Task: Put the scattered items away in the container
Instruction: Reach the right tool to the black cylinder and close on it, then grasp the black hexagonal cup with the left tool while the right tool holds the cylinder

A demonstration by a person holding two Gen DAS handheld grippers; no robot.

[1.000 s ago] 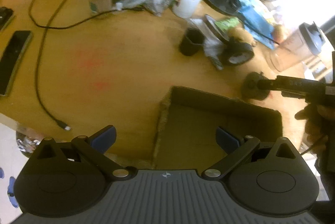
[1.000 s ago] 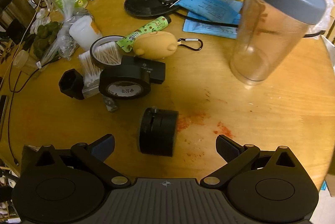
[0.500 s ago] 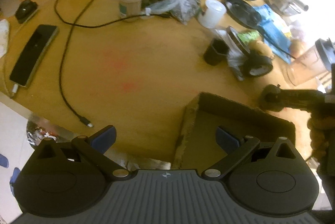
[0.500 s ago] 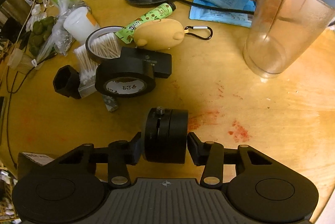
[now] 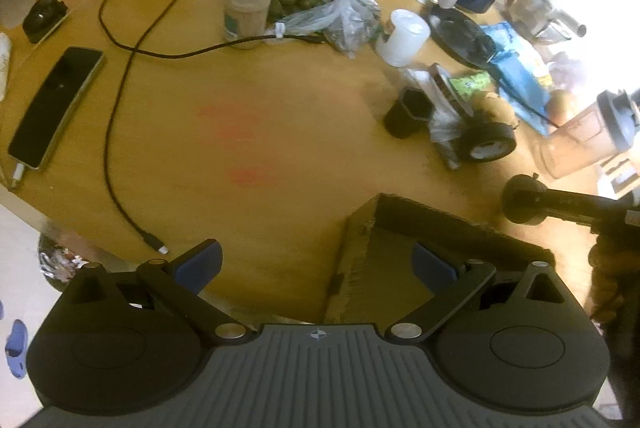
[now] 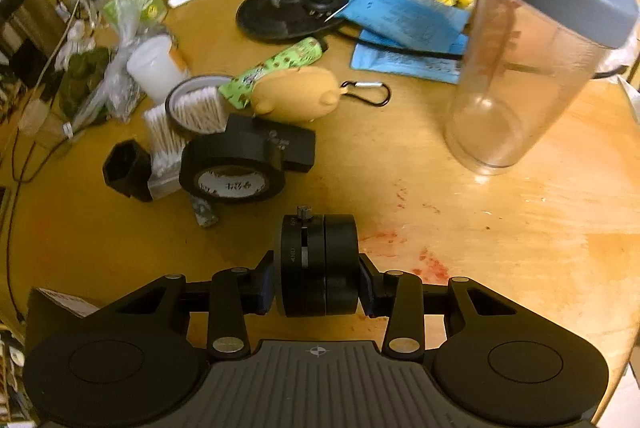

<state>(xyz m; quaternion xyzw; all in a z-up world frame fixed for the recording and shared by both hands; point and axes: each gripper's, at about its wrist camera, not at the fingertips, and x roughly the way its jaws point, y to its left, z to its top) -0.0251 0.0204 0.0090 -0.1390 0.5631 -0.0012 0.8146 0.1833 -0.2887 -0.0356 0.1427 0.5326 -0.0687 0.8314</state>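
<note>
My right gripper [image 6: 318, 286] is shut on a black round clamp [image 6: 320, 260], gripping it by its flat sides just above the wooden table [image 6: 500, 228]. In the left wrist view the same clamp [image 5: 522, 199] hangs beyond the far right corner of the open cardboard box [image 5: 400, 248]. My left gripper [image 5: 316, 264] stands open and empty over the box's near left edge. Scattered behind are a black tape roll [image 6: 232, 168], a yellow plush keychain [image 6: 296, 94], a green tube [image 6: 276, 68], cotton swabs [image 6: 196, 104] and a black hexagonal cup [image 6: 128, 168].
A clear shaker bottle [image 6: 532, 48] stands at the right, with blue packets [image 6: 404, 28] behind it. On the left of the table lie a phone [image 5: 56, 104], a black cable [image 5: 116, 132], a paper cup [image 5: 246, 8] and a bag of greens [image 5: 320, 0].
My right gripper went from open to shut on the black clamp, which now stands upright between the fingers. My left gripper drew back, so more of the table shows.
</note>
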